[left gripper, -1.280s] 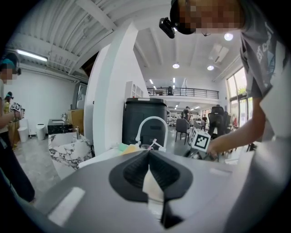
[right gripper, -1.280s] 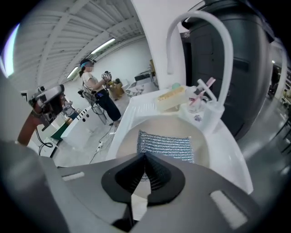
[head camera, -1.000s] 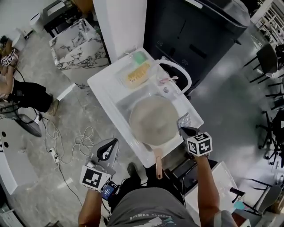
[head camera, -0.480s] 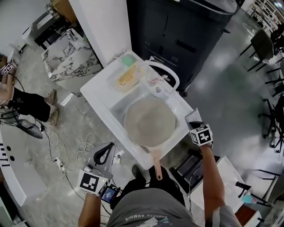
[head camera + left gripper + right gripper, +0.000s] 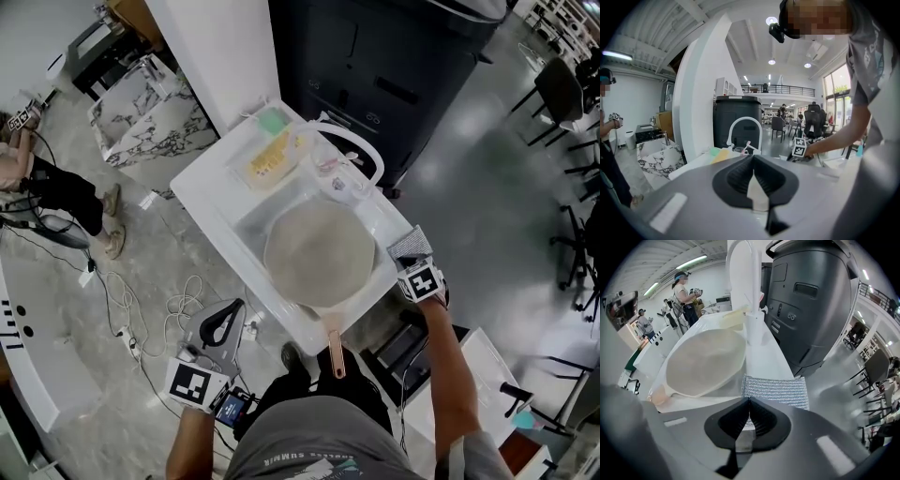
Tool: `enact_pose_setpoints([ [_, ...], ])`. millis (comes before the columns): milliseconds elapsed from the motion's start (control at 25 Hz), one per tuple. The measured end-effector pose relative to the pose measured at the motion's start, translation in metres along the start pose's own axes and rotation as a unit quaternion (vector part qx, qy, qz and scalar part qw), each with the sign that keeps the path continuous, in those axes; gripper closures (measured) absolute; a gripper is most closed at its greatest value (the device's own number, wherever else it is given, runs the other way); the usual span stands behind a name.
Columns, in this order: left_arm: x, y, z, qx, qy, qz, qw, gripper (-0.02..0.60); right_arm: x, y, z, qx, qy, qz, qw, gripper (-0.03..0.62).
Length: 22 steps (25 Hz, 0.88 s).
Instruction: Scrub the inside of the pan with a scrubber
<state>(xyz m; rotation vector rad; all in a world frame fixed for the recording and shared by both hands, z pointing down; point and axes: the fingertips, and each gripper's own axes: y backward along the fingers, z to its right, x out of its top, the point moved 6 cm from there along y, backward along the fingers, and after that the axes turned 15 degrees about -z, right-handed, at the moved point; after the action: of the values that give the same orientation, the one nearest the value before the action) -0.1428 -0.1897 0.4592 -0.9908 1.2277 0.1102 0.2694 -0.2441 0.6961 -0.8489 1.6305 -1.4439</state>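
A round beige pan (image 5: 317, 253) lies in the white sink (image 5: 220, 192), its handle (image 5: 333, 345) sticking out over the near rim. Just right of the pan, over the sink's right rim, my right gripper (image 5: 411, 262) points steeply down. It is shut on the near edge of a silvery mesh scrubber (image 5: 410, 242). In the right gripper view the scrubber (image 5: 776, 391) spreads out beyond the closed jaws of the right gripper (image 5: 749, 399), with the pan (image 5: 705, 363) to its left. My left gripper (image 5: 232, 307) hangs outside the sink to the near left, shut and empty; the left gripper (image 5: 753, 157) looks toward the sink.
A white arched faucet (image 5: 361, 150) rises at the sink's far side, with a yellow sponge (image 5: 267, 157) and a green pad (image 5: 272, 120) on the ledge. A large dark cabinet (image 5: 403, 66) stands behind. Cables (image 5: 178, 291) lie on the floor; a marble block (image 5: 150, 117) stands at far left.
My right gripper has sunk with the scrubber toward the sink's right rim and tipped further down. The left gripper has stayed about where it was. The head view has shifted slightly.
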Motion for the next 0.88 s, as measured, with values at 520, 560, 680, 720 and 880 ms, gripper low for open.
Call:
enact_pose_setpoints([
  [520, -0.008, 0.012, 0.001, 0.007, 0.014, -0.009, 0.9998, 0.58, 0.001, -0.015, -0.005, -0.016, 0.034, -0.028, 0.999, 0.572],
  [560, -0.008, 0.013, 0.002, 0.005, 0.015, -0.011, 0.9998, 0.579, -0.001, -0.015, -0.005, -0.02, 0.037, -0.029, 0.999, 0.568],
  [680, -0.007, 0.017, 0.003, 0.004, 0.019, -0.005, 0.9998, 0.58, -0.006, -0.011, -0.006, -0.031, 0.042, -0.036, 0.998, 0.532],
  [720, -0.006, 0.021, 0.003, 0.007, 0.019, 0.0, 0.9998, 0.58, -0.004, -0.006, -0.007, -0.033, 0.044, -0.033, 0.998, 0.516],
  [880, -0.003, 0.037, 0.003, 0.017, 0.019, 0.024, 0.9994, 0.579, -0.004, 0.022, -0.012, -0.046, 0.033, -0.006, 0.998, 0.508],
])
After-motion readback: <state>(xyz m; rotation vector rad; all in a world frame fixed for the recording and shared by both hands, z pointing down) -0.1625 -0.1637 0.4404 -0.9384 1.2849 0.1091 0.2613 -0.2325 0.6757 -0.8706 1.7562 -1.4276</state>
